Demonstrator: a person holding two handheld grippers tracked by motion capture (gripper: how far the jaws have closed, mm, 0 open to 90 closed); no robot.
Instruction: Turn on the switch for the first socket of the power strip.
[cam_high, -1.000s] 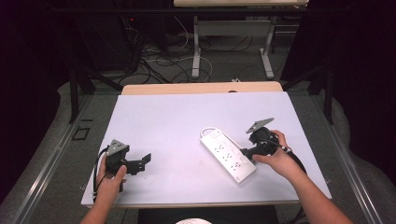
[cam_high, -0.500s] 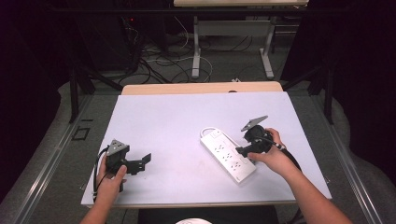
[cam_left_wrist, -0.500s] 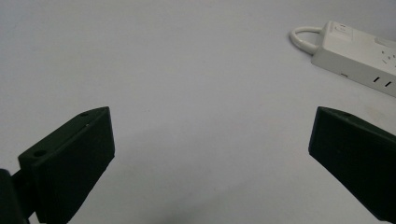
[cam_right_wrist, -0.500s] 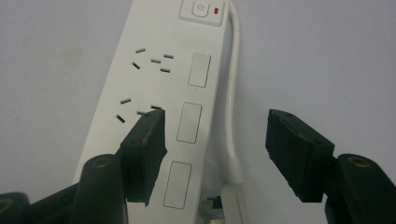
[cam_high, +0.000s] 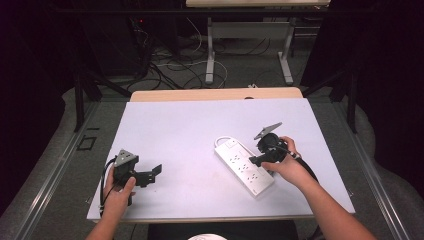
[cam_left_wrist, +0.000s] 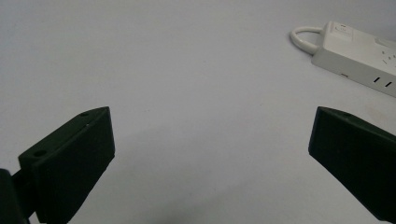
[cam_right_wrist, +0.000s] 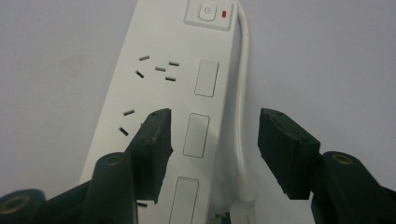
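Your only obstacle on the desk (cam_high: 190, 130) was the power strip (cam_high: 244, 165) at four o'clock from centre, under your right tongs (cam_high: 256, 161). From twelve round to nine, you had bare surface to cross.

The high view looked forward and down over the whole pale grey table (cam_high: 190, 130), while both gripper views sat close above it, sharing the white plastic power strip (cam_right_wrist: 187, 93).
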